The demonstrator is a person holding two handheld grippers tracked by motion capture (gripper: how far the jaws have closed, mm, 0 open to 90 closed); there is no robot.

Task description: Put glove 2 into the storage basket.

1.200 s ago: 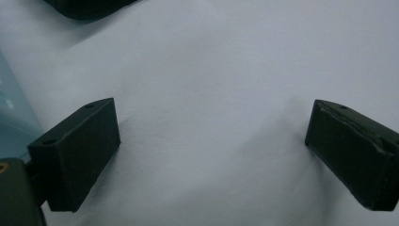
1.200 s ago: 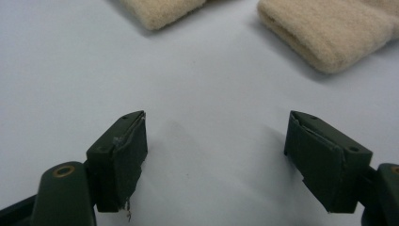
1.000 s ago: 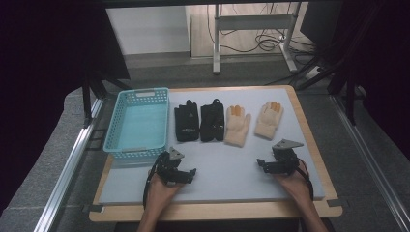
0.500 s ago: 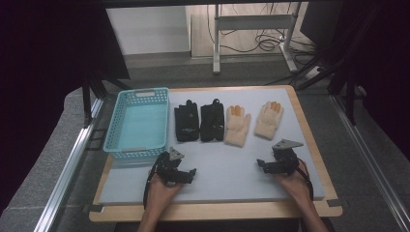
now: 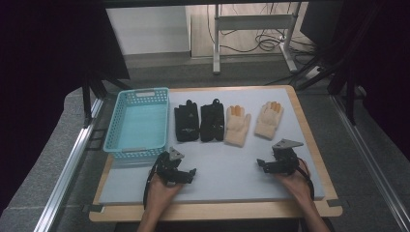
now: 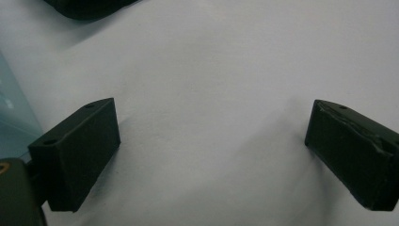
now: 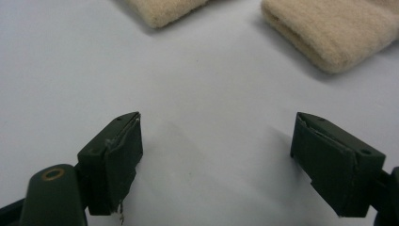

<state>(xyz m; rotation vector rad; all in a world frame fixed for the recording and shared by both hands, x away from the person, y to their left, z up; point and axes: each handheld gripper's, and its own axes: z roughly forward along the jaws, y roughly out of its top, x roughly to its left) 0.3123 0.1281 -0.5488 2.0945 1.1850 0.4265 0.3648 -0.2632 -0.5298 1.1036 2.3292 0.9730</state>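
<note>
Four gloves lie in a row across the far half of the mat (image 5: 227, 169), cuffs toward the near edge. From the left: black glove one (image 5: 186, 123), black glove two (image 5: 212, 121) touching it, tan glove one (image 5: 237, 124) touching that, tan glove two (image 5: 269, 119) a little apart to the right and tilted. The basket (image 5: 117, 123), teal, sits left of the row at the mat's left edge.

Left gripper (image 5: 188, 172) rests on the near-left mat, just near of the basket's corner, well short of the black gloves. Right gripper (image 5: 261, 164) rests near-right, short of the tan gloves. Neither touches a glove.

High view: jaw gaps too small to judge. Left gripper view settles it: jaws spread wide over bare mat, nothing between them; a black glove's cuff (image 6: 89, 7) at the far edge, basket wall (image 6: 11, 113) at left. Right gripper view: jaws also spread wide and empty, with two tan cuffs ahead, one (image 7: 164, 9) far-left, the other (image 7: 329, 33) far-right and closer.
</note>
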